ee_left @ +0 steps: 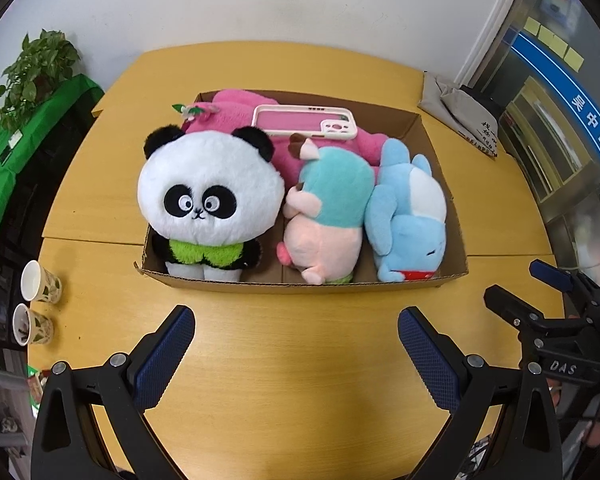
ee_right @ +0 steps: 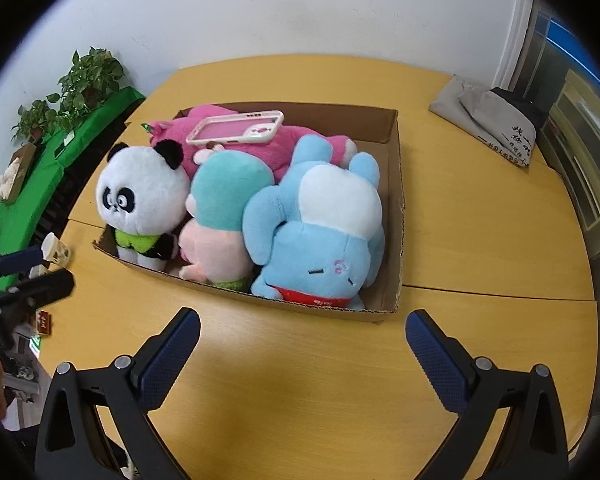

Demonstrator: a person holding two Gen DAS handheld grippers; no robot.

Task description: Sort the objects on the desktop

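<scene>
Yellow table [ee_left: 300, 360] holds a box [ee_left: 300, 284] whose pink plush [ee_left: 288, 152] lies half hidden; both grippers [ee_left: 296, 340] [ee_right: 302, 340] gape empty.

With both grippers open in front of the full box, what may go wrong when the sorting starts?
1. The phone case lies loose on the pink plush; pulling that toy first would probably tip it off.
2. The panda, teal-pink plush and blue plush are packed tightly, so lifting one may drag a neighbour or the cardboard box.
3. The left hand-held gripper could knock the paper cups.
</scene>
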